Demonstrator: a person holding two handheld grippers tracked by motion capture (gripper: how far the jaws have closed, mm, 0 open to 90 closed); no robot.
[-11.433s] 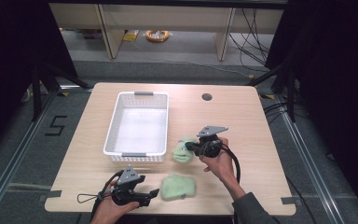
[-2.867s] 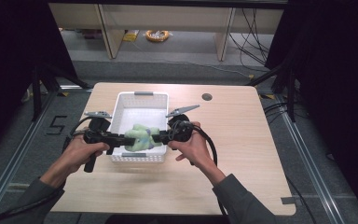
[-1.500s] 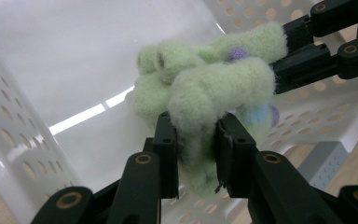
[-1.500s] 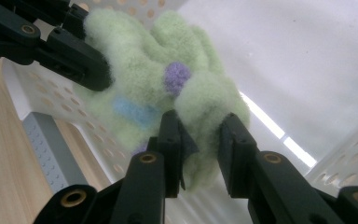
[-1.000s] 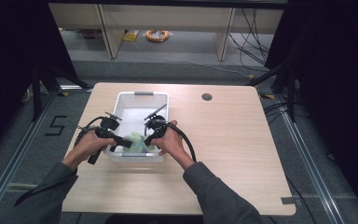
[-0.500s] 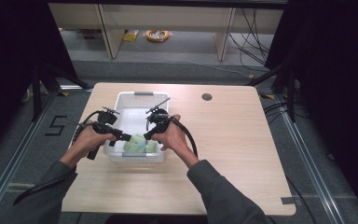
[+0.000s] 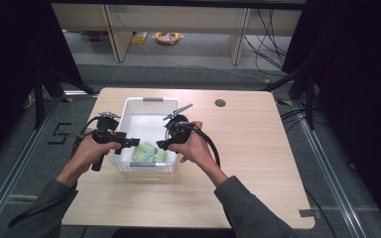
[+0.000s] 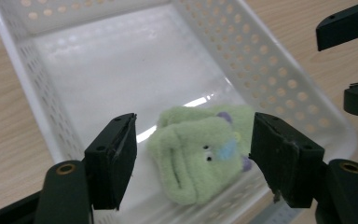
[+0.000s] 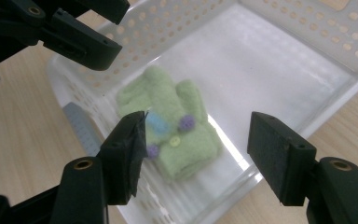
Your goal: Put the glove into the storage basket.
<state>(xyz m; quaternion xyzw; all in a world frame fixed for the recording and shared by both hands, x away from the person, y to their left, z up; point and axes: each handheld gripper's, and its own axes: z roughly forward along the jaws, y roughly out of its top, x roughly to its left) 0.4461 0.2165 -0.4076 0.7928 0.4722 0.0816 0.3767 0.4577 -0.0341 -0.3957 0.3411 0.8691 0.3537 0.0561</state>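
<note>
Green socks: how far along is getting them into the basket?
Done: the folded green socks lie on the floor of the white basket. In hand: nothing; the left tongs and right tongs have just been opening and stand clear above them. Left: pull both away.

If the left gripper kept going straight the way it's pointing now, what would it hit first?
Most likely the folded green plush cloth on the floor of the white basket; the left gripper, open, frames it, though depth is unclear.

Fuzzy green fleece cloth (image 8: 200, 158), soft and matt. White perforated plastic basket (image 8: 279, 70), glossy on its smooth floor. Pale wood-grain table (image 7: 258, 148), satin. Matt black plastic gripper pads (image 9: 126, 154).
</note>
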